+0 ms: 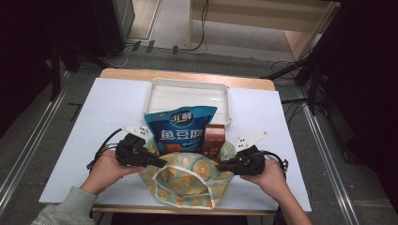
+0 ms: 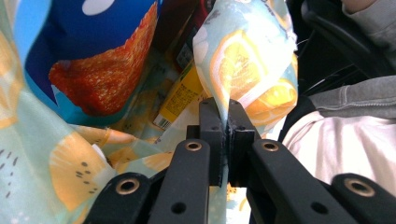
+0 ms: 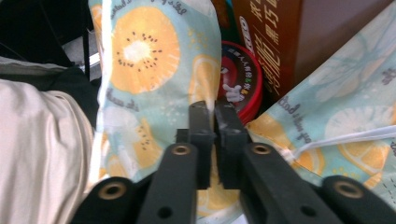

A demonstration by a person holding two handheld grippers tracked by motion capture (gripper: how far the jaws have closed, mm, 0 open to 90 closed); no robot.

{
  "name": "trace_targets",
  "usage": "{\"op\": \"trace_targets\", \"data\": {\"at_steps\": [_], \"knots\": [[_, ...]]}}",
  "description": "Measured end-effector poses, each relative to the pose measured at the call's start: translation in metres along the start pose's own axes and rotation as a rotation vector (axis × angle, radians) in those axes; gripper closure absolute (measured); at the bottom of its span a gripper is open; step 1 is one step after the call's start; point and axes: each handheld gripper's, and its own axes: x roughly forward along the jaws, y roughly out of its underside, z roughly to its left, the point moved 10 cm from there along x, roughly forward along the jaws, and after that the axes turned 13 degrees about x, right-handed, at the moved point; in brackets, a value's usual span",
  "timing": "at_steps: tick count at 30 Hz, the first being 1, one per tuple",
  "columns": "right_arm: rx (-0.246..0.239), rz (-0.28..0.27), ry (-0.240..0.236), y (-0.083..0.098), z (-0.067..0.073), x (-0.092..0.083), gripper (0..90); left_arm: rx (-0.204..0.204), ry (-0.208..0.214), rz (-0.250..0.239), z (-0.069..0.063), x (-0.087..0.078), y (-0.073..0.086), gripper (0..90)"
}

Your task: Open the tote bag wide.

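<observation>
Item: soft cloth drawstring bag, pale green with an orange-and-lemon-slice print and a white cord (image 1: 187, 180), at the near edge of the tabletop, mouth open and facing up.

Contents: tall blue foil snack pouch with white lettering (image 1: 180, 127) standing out of the far side of the mouth; dark brown cardboard carton (image 1: 213, 139) upright just right of it. The left gripper view adds a yellow packet (image 2: 180, 95) deeper inside; the right gripper view adds a round red tin (image 3: 238, 84) beside the carton.

Holders: left tool (image 1: 157, 161), jaws shut flat on the left rim of the bag, cloth pinched between the pads. Right tool (image 1: 221, 165), jaws likewise shut on the right rim. Both grips are seen close up in their own views.

Surroundings: shallow white plastic tray (image 1: 155, 93), nothing in it, just beyond the bag on the white-covered tabletop (image 1: 108, 117).

Status, as judged: goods appear loaded and the tray cleared; the mouth gapes, with the tall pouch well proud of the rim. Remaining: gather the rim and draw the cord, or lift the bag.
</observation>
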Motion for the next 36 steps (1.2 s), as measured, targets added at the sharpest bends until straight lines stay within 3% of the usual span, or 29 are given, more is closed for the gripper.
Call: {"op": "trace_targets", "data": {"at_steps": [5,13,25,30,33,36], "knots": [[-0.027,-0.021,-0.018,-0.001,0.007,-0.006,89.4,0.021,0.002,-0.028,-0.008,-0.007,-0.001,89.3],[-0.078,-0.031,-0.026,0.008,0.016,-0.007,89.1,0.045,0.022,-0.010,-0.021,-0.006,0.012,89.0],[-0.088,-0.017,-0.039,0.019,0.015,0.002,88.9,0.008,0.028,-0.012,-0.018,0.005,0.029,87.9],[-0.106,-0.009,-0.029,0.022,0.013,0.005,89.0,0.013,0.034,-0.004,-0.017,0.010,0.033,87.8],[-0.111,-0.011,-0.038,0.023,0.013,0.006,89.0,-0.007,0.025,0.001,-0.013,0.012,0.037,87.9],[-0.113,-0.026,-0.062,0.025,0.011,0.006,89.6,-0.045,0.020,0.048,-0.006,0.018,0.046,88.7]]}}
